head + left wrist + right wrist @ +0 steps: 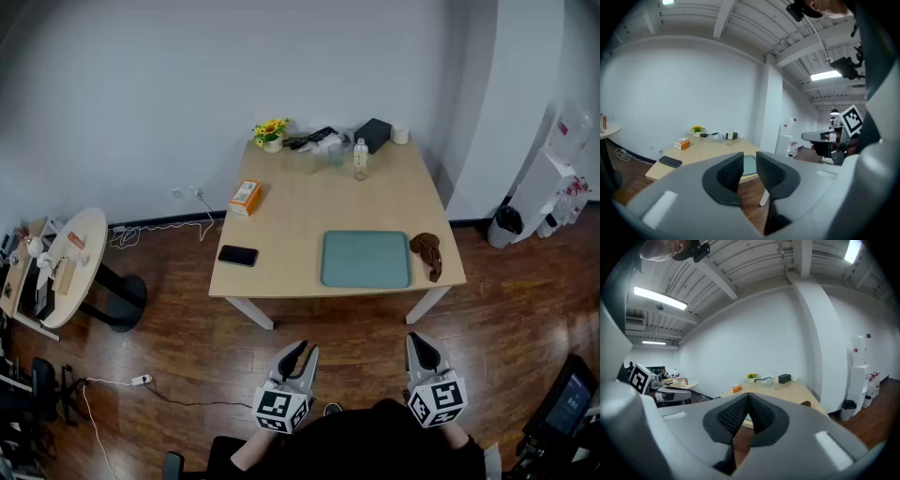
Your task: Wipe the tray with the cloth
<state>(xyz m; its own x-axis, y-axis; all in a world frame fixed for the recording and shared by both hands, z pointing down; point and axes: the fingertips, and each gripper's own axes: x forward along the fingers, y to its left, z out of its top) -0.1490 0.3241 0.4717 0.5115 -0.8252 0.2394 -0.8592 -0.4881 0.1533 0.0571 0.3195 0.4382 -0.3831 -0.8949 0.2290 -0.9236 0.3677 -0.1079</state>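
A teal tray (pixel 366 259) lies flat near the front edge of the wooden table (pixel 300 216). A crumpled brown cloth (pixel 427 251) sits just right of the tray, at the table's front right corner. Both grippers hang over the floor short of the table, well apart from tray and cloth. My left gripper (pixel 302 354) is open by a narrow gap with nothing in it; the tray (pixel 749 164) shows through that gap. My right gripper (pixel 419 349) is shut and empty, its pads (pixel 757 411) meeting at the tips. The cloth (pixel 805 403) peeks over the right jaw.
On the table are a black phone (pixel 238 255), an orange box (pixel 246 196), a clear bottle (pixel 360 159), a small flower pot (pixel 271 132) and a black box (pixel 373 134). A round side table (pixel 80 253) stands at the left, a bin (pixel 506 223) at the right.
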